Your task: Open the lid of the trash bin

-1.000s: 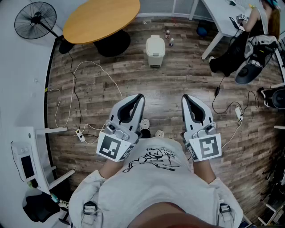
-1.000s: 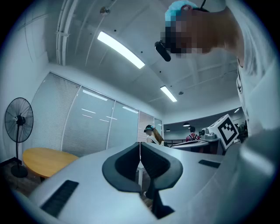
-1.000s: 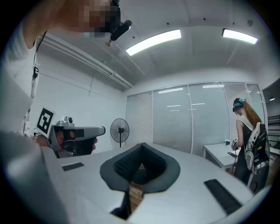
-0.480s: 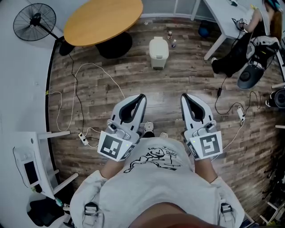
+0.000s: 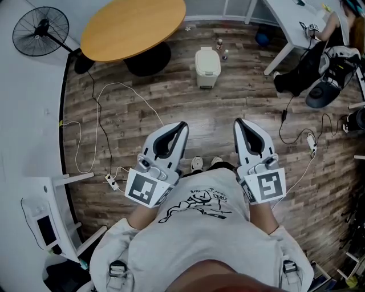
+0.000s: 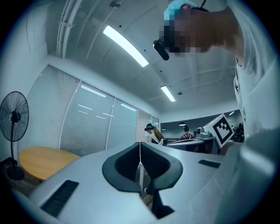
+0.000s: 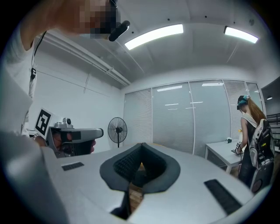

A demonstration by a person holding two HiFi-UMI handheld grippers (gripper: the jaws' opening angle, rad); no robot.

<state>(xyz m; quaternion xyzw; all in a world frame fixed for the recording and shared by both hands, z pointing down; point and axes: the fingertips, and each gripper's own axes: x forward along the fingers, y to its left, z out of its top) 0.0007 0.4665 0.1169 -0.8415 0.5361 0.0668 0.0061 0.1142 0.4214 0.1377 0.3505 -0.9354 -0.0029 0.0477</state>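
Observation:
The small cream trash bin (image 5: 208, 67) stands on the wood floor far ahead of me, its lid down, just right of the round table's dark base. My left gripper (image 5: 182, 124) and right gripper (image 5: 238, 121) are held side by side at waist height, both pointing forward toward the bin and well short of it. Each has its jaws closed together with nothing between them. In the left gripper view the left gripper (image 6: 140, 143) shows tips meeting; in the right gripper view the right gripper (image 7: 141, 145) looks the same. The bin is hidden in both gripper views.
A round wooden table (image 5: 132, 27) stands left of the bin, a floor fan (image 5: 41, 30) further left. Two small bottles (image 5: 222, 48) sit behind the bin. Cables (image 5: 100, 122) trail over the floor on the left. A person (image 5: 333, 25) sits at a white desk (image 5: 285, 17) on the right.
The whole view has advanced: the bin, table and fan sit slightly nearer and lower in the head view. Both grippers keep the same pose, still closed.

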